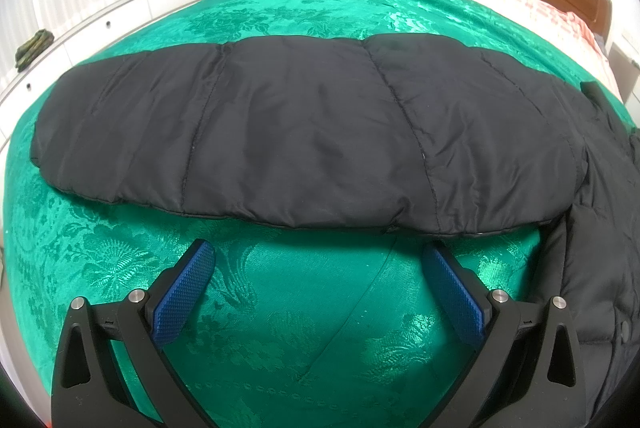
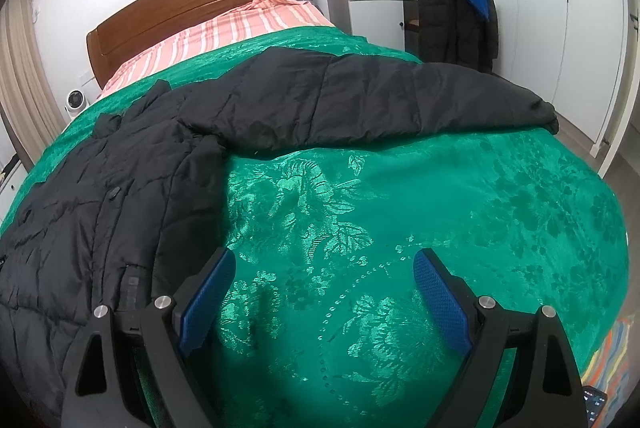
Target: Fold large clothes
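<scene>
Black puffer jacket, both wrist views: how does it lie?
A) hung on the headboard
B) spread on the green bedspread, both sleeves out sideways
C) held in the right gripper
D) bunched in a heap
B: the black puffer jacket lies flat on the green bedspread, one sleeve stretched out in each view.

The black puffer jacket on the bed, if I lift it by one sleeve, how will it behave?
The jacket will probably sag and trail: its quilted sleeve lies limp on the bedspread. The sheeny shell may slip in a light pinch. Padded, so likely light for its bulk.
</scene>
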Tool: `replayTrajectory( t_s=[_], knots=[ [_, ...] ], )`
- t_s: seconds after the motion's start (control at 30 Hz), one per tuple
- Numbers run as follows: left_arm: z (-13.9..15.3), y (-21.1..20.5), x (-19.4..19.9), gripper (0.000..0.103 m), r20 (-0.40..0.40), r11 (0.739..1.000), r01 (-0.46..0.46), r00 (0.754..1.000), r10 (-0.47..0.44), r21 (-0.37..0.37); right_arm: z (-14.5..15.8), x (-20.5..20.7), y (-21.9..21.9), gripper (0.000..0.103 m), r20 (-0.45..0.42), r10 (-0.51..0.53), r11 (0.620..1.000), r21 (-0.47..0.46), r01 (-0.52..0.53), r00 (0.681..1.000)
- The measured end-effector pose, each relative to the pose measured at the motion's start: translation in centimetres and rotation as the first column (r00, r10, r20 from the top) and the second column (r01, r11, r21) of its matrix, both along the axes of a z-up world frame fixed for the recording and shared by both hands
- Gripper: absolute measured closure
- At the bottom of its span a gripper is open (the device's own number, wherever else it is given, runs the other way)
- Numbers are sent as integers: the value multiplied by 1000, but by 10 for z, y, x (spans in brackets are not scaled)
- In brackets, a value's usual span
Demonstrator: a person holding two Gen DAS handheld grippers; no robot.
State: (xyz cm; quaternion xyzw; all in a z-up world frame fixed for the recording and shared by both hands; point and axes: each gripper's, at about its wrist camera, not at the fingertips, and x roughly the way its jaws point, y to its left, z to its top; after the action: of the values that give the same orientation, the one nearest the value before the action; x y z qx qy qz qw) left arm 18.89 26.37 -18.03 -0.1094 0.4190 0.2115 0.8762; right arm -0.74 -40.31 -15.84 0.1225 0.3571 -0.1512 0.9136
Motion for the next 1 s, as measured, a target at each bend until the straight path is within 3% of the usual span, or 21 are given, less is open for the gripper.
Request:
replayTrajectory(
  t_s=[0.77,1.0],
  knots=[
    [1,0,2,0,-1,1000,0,1000,0,0,0,0,-2,13,0,-1,1000,7,1,1000],
    [3,1,6,0,-50,1000,15,999,-16,-21,0,0,-2,13,5,-5,1000,12,5,1000]
  ],
)
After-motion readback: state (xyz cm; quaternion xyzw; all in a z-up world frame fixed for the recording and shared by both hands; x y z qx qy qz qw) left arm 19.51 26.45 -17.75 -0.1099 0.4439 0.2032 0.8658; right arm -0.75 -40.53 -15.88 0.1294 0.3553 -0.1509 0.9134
